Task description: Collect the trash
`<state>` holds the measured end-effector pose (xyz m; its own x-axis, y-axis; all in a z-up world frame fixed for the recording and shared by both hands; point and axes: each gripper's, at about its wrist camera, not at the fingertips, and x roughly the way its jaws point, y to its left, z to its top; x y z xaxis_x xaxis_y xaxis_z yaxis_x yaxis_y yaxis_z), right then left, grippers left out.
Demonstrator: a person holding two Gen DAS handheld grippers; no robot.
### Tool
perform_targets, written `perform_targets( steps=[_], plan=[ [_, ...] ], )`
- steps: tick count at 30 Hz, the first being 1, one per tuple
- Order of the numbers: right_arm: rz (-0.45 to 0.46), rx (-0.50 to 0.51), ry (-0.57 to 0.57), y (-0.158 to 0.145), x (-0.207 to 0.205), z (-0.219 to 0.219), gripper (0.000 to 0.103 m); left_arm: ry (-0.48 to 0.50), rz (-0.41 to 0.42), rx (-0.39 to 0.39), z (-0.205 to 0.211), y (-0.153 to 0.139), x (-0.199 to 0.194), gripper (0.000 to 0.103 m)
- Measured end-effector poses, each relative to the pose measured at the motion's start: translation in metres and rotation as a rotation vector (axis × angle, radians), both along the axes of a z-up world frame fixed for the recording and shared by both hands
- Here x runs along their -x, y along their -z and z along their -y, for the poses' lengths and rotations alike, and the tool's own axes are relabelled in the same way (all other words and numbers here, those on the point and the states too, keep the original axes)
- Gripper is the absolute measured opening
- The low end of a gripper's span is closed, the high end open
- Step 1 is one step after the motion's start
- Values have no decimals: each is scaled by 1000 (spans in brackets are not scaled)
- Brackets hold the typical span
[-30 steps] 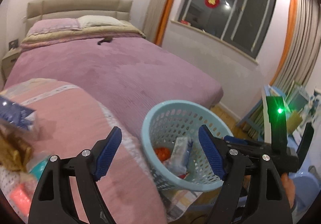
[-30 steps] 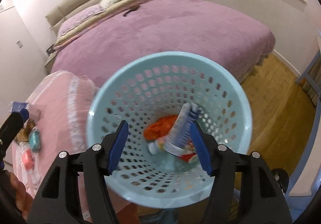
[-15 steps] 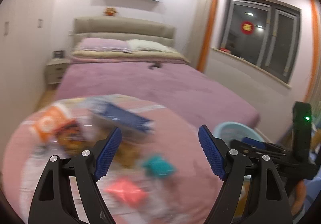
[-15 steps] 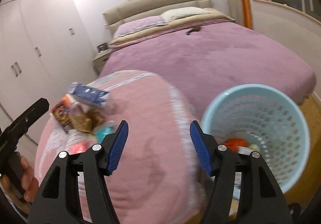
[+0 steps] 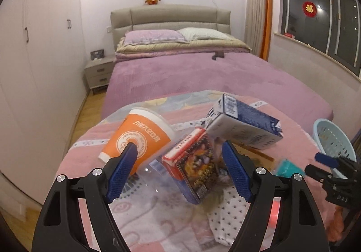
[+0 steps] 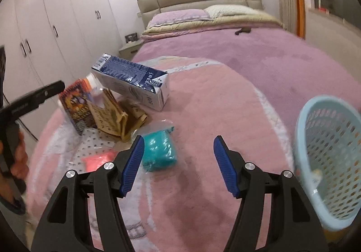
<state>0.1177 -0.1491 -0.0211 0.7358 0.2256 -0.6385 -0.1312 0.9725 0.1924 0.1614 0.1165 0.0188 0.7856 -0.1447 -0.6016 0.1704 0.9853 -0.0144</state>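
Trash: a heap of litter lies on the pink-covered round desk [image 6: 214, 103] at the foot of the purple bed [image 5: 203, 71] — an orange paper cup [image 5: 137, 139] tipped on its side, a red-and-blue snack packet [image 5: 194, 168], a navy-and-white carton [image 5: 246, 125], a crumpled brown paper bag [image 6: 117, 116], a teal wrapped bundle [image 6: 160, 150] and a pink scrap [image 6: 97, 159].

Bin: the pale blue basket [image 6: 327, 157] stands at the right edge of the desk, well apart from the heap; something lies at its bottom, too blurred to name.

Left tool [image 5: 178, 170]: jaws apart and gripping nothing; they have just been closing a little, with the snack packet showing between the blue pads, none of which touches it.

Right tool [image 6: 178, 161]: jaws wide and empty, poised over bare pink cloth, the teal bundle just beside its left pad.

Step in hand: by the look of it, the reach for the next pieces, one for each tool.

Next move: the left tool likely needs to drop onto the leaning snack packet and pinch it across its narrow sides; the right must shift towards the teal bundle before closing.

Risk: the carton rests on the packet and may topple once that is pulled away.
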Motion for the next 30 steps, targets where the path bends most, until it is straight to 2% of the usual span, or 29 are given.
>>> perform_targets(
  steps=[2, 4, 7, 9, 14, 18, 24, 28, 29, 30],
  plan=[
    [17, 0, -10, -1, 2, 0, 60, 16, -18, 46, -5, 2, -7, 69],
    [-5, 6, -5, 4, 0, -1, 60, 16, -44, 72, -8, 5, -16, 68],
    [6, 14, -8, 3, 1, -4, 60, 22, -77, 67, -2, 11, -25, 51],
    [13, 20, -10, 2, 2, -4, 60, 39, -91, 77, -1, 14, -25, 36],
    [7, 27, -10, 3, 1, -5, 60, 48, -93, 92, -5, 14, -7, 25],
    [12, 26, -10, 2, 1, -5, 60, 50, -70, 96, -8, 15, 24, 25],
    [8, 35, -13, 2, 1, -7, 60, 38, -86, 142, -16, 31, 63, 25],
    [-2, 43, -15, 4, -1, -9, 60, 13, -87, 136, -21, 38, 65, 25],
    [-2, 46, -15, 4, -1, -9, 60, 6, -84, 138, -24, 38, 62, 32],
    [-2, 49, -17, 4, -1, -10, 60, -7, -78, 152, -28, 34, 56, 45]
  ],
)
